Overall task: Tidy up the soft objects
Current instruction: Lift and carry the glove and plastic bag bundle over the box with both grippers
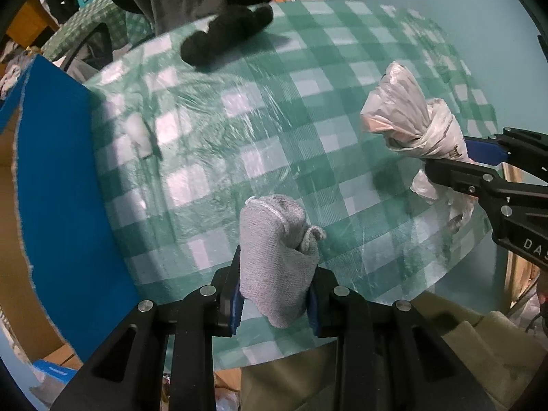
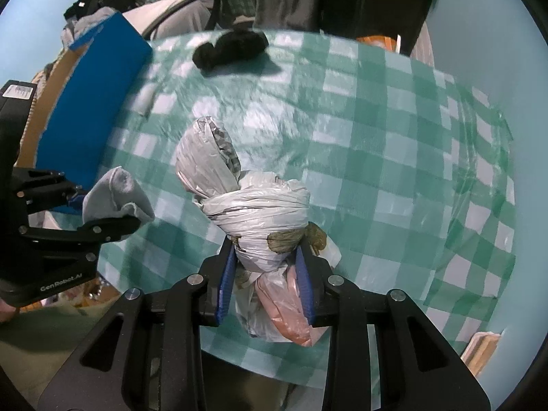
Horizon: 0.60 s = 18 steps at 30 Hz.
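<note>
The left gripper (image 1: 275,303) is clamped on a rolled grey sock (image 1: 277,257), and the right gripper (image 2: 265,282) is closed tight on a knotted white plastic bag bundle (image 2: 253,219); both bundles appear lifted just clear of the green checked tabletop (image 1: 308,120). A black sock bundle (image 1: 227,39) lies untouched at the far edge. A blue box (image 1: 58,188) stands on the left, seemingly the destination. Judged from this, sorting is early: two items in hand, none visibly stowed.

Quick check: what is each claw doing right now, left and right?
Left claw: shut on the grey sock.
Right claw: shut on the knotted plastic bag.
</note>
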{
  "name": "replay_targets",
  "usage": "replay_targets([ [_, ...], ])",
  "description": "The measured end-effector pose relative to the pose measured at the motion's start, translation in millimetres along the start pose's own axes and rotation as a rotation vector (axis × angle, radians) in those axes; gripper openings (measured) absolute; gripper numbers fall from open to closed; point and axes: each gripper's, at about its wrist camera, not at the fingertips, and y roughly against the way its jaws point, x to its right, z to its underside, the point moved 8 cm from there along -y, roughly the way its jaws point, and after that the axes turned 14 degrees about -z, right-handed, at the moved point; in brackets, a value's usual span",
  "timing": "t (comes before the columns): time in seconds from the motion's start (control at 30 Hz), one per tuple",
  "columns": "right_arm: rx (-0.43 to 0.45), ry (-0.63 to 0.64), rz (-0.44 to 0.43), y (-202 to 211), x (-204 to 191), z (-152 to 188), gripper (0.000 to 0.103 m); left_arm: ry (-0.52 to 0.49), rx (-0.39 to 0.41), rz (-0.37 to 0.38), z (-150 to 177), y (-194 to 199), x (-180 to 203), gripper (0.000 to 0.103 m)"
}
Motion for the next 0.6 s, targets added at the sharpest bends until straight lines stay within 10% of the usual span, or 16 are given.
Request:
replay_targets([
  [0.6,0.112,0.054,-0.04,31.5,-46.2,-35.9,0.032,0.085,0.068,0.018,1.0,51.4,-40.6,0.03],
])
